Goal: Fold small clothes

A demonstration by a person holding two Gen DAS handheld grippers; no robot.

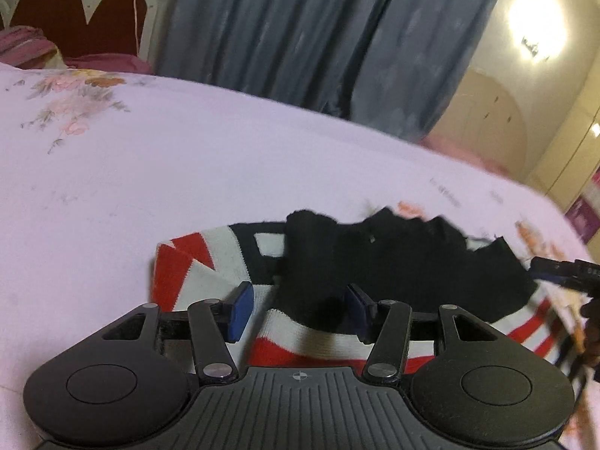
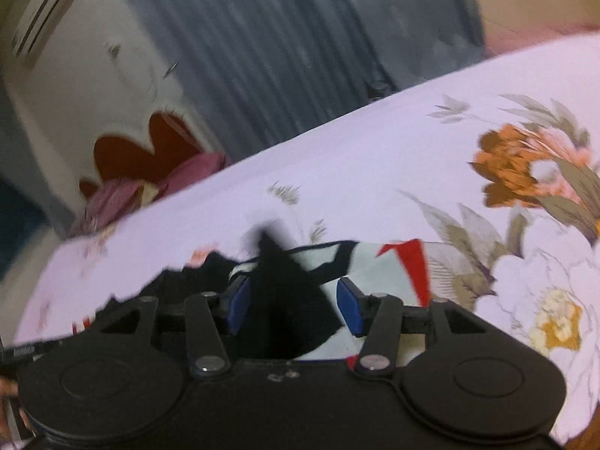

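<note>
Both our grippers, left (image 1: 298, 309) and right (image 2: 294, 305), hang parted, gripping nothing, over the garment (image 1: 393, 266) spread flat just ahead on the bed (image 1: 187, 172) for folding.

No text, brand or number can be read. The other black tool (image 1: 562, 268), seen at the right edge of the left wrist view, carries faint pale lettering, as does the one (image 2: 26, 350) at the left edge of the right wrist view, both too blurred to make out. The black tool body (image 1: 302, 375) bears only a small crosshair mark.
</note>
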